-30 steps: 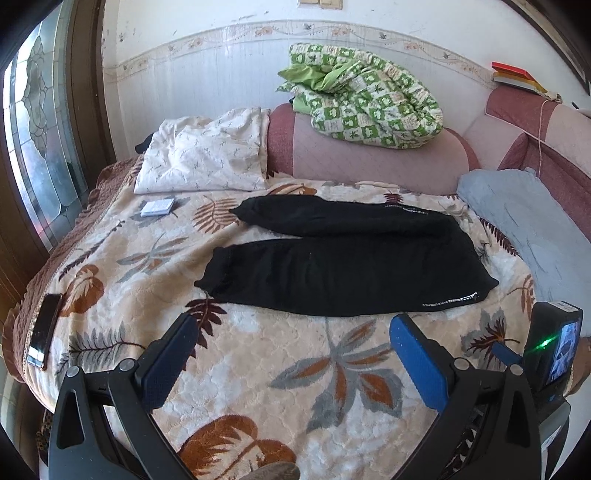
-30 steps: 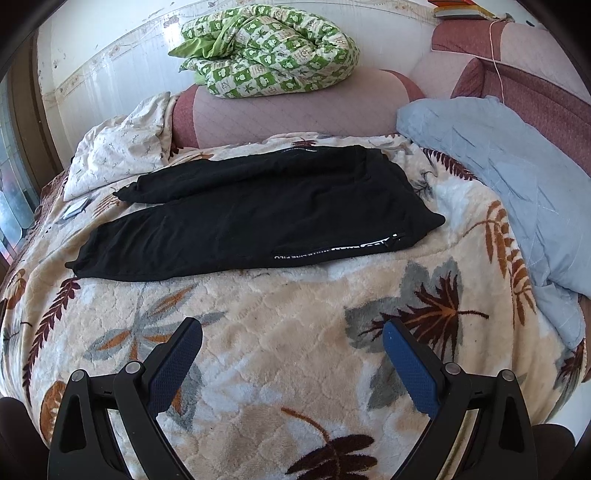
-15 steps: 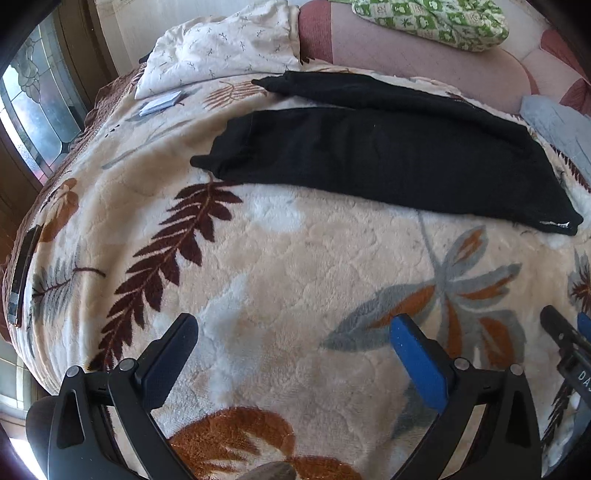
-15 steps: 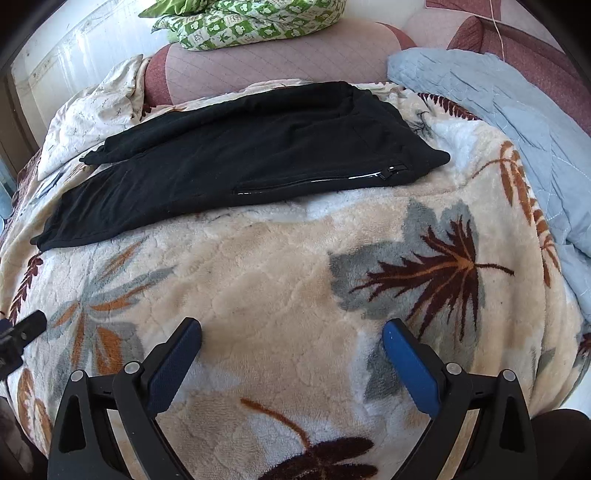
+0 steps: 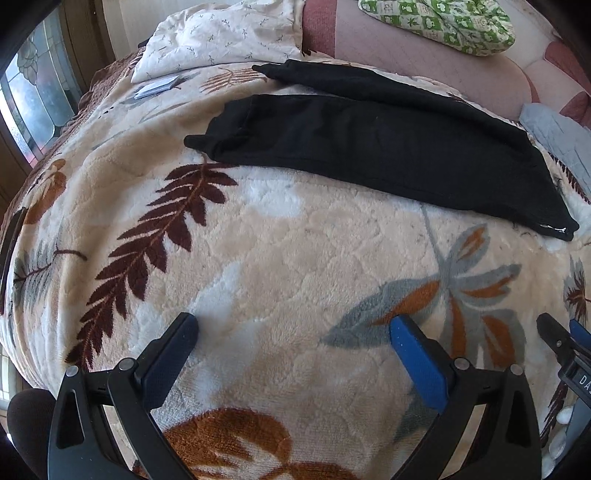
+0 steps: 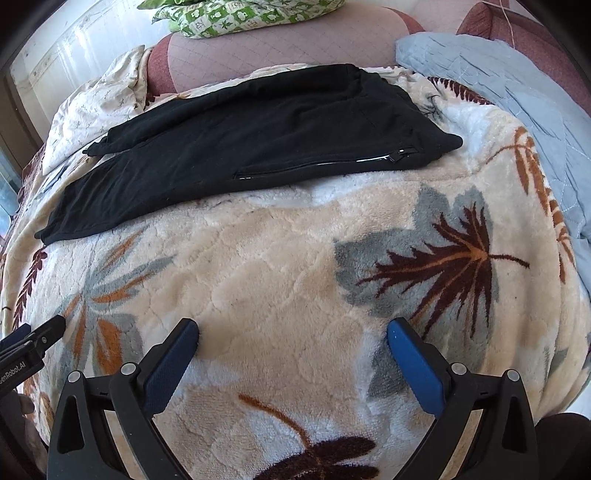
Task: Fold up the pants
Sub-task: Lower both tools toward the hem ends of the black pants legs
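Pants (image 5: pixel 369 144) lie flat on the blanket (image 5: pixel 295 266), pillow (image 5: pixel 221 37) behind, quilt (image 6: pixel 517 92) right.

Black pants (image 5: pixel 373 147), cream blanket (image 5: pixel 295 266) with brown, orange, grey leaves, green-checked quilt (image 5: pixel 443 22), blue-padded jaws

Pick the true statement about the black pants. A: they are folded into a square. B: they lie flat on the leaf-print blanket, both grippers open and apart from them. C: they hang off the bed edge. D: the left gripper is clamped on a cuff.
B: the black pants lie spread on the blanket, left gripper and right gripper open short of them.
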The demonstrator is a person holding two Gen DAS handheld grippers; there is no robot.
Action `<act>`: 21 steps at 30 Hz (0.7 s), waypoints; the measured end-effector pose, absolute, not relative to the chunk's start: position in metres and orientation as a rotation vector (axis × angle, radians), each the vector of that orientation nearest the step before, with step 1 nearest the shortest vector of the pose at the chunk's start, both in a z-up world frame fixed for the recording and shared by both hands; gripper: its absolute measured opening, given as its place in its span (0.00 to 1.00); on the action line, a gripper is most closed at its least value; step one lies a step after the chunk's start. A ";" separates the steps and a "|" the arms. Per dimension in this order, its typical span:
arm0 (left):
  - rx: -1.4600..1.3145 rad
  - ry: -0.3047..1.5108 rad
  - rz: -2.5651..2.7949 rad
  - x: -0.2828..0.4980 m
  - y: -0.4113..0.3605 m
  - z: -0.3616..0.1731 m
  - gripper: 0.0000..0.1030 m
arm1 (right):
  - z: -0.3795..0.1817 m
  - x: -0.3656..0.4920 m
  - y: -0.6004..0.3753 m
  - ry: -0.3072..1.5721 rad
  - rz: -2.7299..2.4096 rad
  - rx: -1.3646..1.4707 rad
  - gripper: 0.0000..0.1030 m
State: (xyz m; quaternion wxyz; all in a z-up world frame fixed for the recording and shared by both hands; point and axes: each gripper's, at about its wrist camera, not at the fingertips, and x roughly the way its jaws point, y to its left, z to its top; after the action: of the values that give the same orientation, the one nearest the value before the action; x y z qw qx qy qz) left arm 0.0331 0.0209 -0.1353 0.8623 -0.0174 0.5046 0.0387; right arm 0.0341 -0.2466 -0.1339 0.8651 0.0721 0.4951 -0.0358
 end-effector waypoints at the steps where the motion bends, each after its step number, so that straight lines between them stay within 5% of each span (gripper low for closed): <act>1: -0.032 1.057 0.079 0.033 0.021 -0.135 1.00 | -0.134 0.033 -0.246 1.032 -0.079 0.146 1.00; 6: -0.009 1.069 0.045 0.033 0.021 -0.131 0.99 | -0.133 0.030 -0.241 1.012 -0.086 0.118 1.00; 9: -0.031 1.061 0.001 0.030 0.026 -0.121 0.78 | -0.129 0.033 -0.242 1.034 -0.071 0.119 1.00; 11: -0.082 1.055 -0.046 0.032 0.034 -0.109 0.75 | -0.123 0.035 -0.247 1.039 -0.055 0.142 0.98; 21: 0.043 0.904 -0.110 0.131 0.066 -0.030 0.75 | -0.048 0.119 -0.277 0.925 0.075 0.102 0.92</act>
State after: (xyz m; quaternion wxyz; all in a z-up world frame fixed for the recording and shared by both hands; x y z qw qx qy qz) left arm 0.1311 0.0659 -0.0298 0.8980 0.0206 0.4363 -0.0530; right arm 0.1189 -0.2770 -0.0478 0.8931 0.0490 0.4458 0.0361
